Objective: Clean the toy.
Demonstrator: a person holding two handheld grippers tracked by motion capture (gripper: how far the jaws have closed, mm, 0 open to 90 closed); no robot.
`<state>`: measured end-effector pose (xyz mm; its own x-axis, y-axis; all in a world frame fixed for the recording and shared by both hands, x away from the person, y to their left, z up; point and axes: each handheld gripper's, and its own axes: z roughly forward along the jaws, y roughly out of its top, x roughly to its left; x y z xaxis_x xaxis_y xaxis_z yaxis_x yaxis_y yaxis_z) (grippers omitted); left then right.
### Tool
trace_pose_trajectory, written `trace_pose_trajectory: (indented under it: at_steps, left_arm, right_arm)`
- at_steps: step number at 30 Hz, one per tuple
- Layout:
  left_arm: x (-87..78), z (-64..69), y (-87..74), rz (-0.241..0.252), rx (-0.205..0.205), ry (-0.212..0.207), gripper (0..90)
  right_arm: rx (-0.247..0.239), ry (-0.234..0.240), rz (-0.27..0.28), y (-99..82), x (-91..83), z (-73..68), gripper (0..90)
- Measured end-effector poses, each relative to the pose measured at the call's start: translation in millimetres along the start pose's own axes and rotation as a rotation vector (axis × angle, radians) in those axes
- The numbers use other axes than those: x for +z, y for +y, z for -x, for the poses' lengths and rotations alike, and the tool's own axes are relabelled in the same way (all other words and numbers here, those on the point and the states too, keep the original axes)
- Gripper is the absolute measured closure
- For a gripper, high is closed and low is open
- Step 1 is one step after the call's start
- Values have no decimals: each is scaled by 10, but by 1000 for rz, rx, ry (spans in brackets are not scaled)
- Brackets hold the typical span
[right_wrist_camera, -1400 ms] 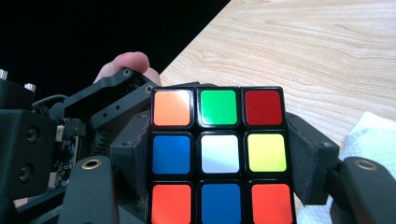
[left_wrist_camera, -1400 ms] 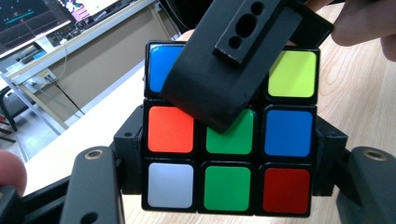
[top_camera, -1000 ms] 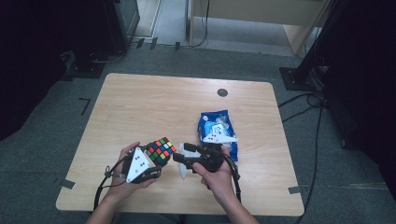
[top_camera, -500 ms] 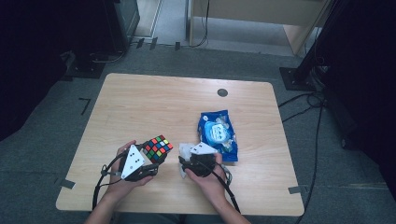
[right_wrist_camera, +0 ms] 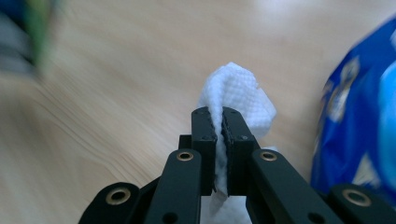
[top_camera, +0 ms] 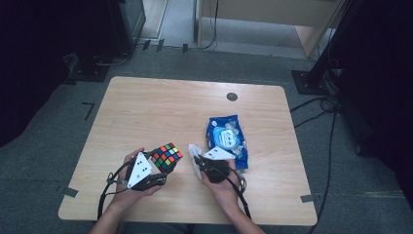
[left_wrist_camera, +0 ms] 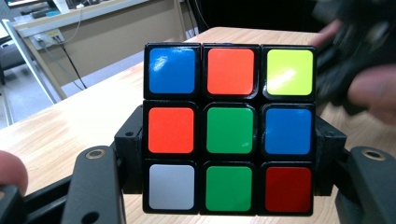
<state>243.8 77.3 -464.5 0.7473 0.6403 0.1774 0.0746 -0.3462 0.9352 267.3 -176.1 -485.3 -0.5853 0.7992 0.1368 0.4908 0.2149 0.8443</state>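
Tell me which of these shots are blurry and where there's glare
Left gripper view: the cube is sharp, with soft glare on its blue and yellow top stickers; the hand at the right edge is smeared. Right gripper view: the white wipe and the jaws pinching it are crisp, the table and blue packet blurred. High view: evenly lit table, dark surroundings.

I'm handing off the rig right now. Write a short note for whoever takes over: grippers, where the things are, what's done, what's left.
Left gripper: shut on the puzzle cube, held above the table at its near left.
Right gripper: its jaws have just been closing and are now shut on a white tissue, beside the blue wipes packet lying right of centre.
Done: cube gripped, tissue gripped.
Left, probably: bring the tissue to the cube and wipe its faces; they are not yet touching.
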Motion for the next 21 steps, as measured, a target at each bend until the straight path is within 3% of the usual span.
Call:
trace_pose_trajectory:
  at_steps: [5, 8, 11, 14, 17, 21]
  left_arm:
    - [51, 86, -5, -9, 14, -24, 341]
    - [84, 174, 10, -20, 60, -26, 341]
    - [101, 270, 30, -21, 99, -41, 341]
    - [97, 333, 65, -10, 111, -60, 341]
    - [77, 351, 101, 3, 111, -68, 341]
    - [70, 341, 89, 5, 112, -59, 342]
  right_arm:
    - [-20, 70, 182, 252, -379, -138, 865]
    - [-49, 146, 267, 377, -569, -295, 864]
    - [-89, 209, 292, 433, -643, -444, 862]
    - [-112, 234, 284, 433, -629, -545, 861]
    - [-105, 239, 269, 391, -572, -558, 857]
    - [-97, 250, 287, 369, -548, -526, 853]
